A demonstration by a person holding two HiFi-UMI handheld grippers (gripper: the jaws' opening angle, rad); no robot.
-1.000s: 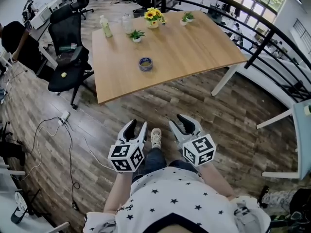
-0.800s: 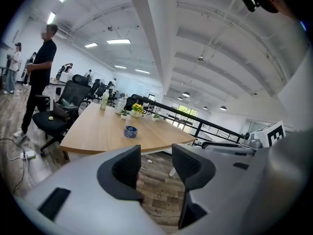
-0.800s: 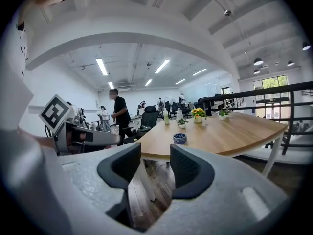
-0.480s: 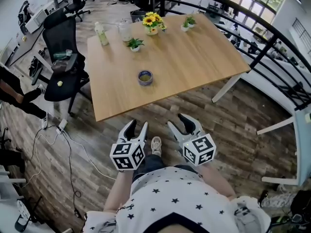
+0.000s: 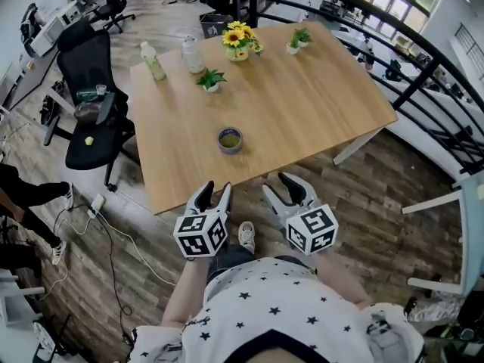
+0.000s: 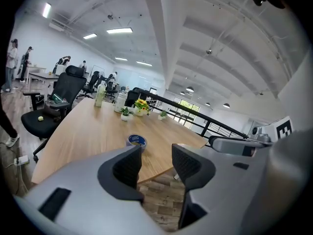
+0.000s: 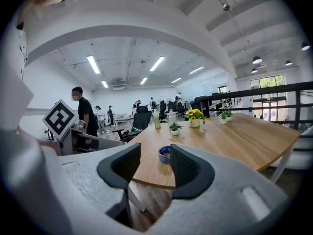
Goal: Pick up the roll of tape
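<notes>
I am holding the grey left gripper and grey right gripper side by side at the near edge of the light wooden table. Both pairs of jaws have just been opening and are standing wide, gripping nothing. The blue roll of tape is lying flat on the tabletop just ahead, apart from both. Beyond it, a pot of yellow sunflowers is standing near the far edge.

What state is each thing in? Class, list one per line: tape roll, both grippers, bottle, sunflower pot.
Blue roll of tape: lying flat on the light wooden table, untouched.
Left grey two-jaw gripper: open, jaws just opened wider, nothing between them.
Right grey two-jaw gripper: open, jaws just opened wider, nothing between them.
Pale green plastic bottle: upright.
Yellow sunflower pot: upright.
</notes>
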